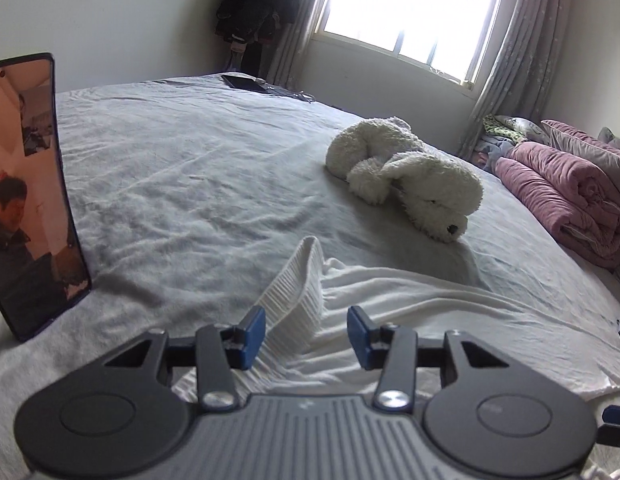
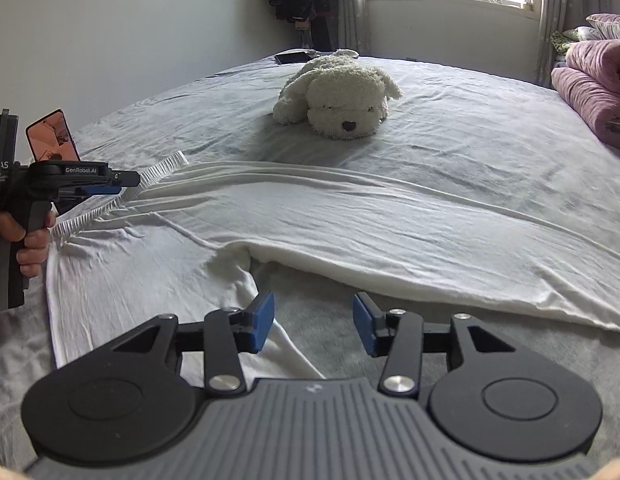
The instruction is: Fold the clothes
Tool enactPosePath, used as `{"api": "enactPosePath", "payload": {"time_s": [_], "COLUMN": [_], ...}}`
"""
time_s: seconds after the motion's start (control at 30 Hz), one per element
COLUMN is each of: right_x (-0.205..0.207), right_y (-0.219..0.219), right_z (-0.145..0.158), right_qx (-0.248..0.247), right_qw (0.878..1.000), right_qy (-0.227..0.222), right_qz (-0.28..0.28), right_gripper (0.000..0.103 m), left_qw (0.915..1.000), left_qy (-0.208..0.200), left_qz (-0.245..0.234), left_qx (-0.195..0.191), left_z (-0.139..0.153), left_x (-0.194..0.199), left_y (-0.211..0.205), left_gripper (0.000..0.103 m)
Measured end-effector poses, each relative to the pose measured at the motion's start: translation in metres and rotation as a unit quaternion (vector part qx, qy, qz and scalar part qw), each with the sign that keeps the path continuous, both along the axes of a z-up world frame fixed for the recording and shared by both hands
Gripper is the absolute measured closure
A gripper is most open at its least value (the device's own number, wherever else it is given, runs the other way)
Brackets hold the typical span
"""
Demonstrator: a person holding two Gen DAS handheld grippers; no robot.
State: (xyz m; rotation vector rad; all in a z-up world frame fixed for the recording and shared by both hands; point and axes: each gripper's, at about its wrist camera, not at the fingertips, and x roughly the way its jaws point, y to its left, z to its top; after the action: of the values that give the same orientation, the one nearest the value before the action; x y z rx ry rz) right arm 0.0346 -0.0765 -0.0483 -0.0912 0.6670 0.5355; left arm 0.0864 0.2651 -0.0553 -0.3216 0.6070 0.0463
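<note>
A white garment (image 2: pixel 350 216) with a ribbed waistband (image 1: pixel 297 300) lies spread on the grey bed sheet (image 1: pixel 181 168). My left gripper (image 1: pixel 305 332) is open, its blue pads on either side of the ribbed band, just above it. It also shows in the right wrist view (image 2: pixel 121 184), at the band's end (image 2: pixel 161 168). My right gripper (image 2: pixel 313 322) is open and empty, low over the sheet at the garment's near edge, where two parts of the cloth split.
A white plush dog (image 1: pixel 406 176) lies on the bed beyond the garment, also in the right wrist view (image 2: pixel 338 96). A phone (image 1: pixel 29 192) stands propped at the left. Rolled pink quilts (image 1: pixel 566 196) lie at the right. A dark tablet (image 1: pixel 245 82) lies at the far edge.
</note>
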Motion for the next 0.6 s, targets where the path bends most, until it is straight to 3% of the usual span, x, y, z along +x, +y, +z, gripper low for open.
{"api": "enactPosePath", "payload": {"time_s": [0.2, 0.4, 0.47, 0.6], "right_x": [0.043, 0.083, 0.101, 0.128], "right_y": [0.029, 0.031, 0.025, 0.011], "right_z": [0.002, -0.002, -0.004, -0.007], "right_qx": [0.009, 0.006, 0.002, -0.004], "right_qw": [1.000, 1.000, 1.000, 0.999], "right_qy": [0.005, 0.017, 0.027, 0.035], "right_qz": [0.017, 0.012, 0.002, -0.015], "right_gripper": [0.055, 0.055, 0.055, 0.055], "left_qw": [0.9994, 0.9985, 0.9982, 0.9981], "left_qy": [0.034, 0.054, 0.059, 0.060], "left_qz": [0.009, 0.004, 0.004, -0.008], "left_qx": [0.000, -0.007, -0.009, 0.015], "left_z": [0.004, 0.004, 0.004, 0.002], "left_x": [0.036, 0.069, 0.078, 0.086], "left_y": [0.019, 0.033, 0.036, 0.032], "left_gripper": [0.058, 0.059, 0.067, 0.103]}}
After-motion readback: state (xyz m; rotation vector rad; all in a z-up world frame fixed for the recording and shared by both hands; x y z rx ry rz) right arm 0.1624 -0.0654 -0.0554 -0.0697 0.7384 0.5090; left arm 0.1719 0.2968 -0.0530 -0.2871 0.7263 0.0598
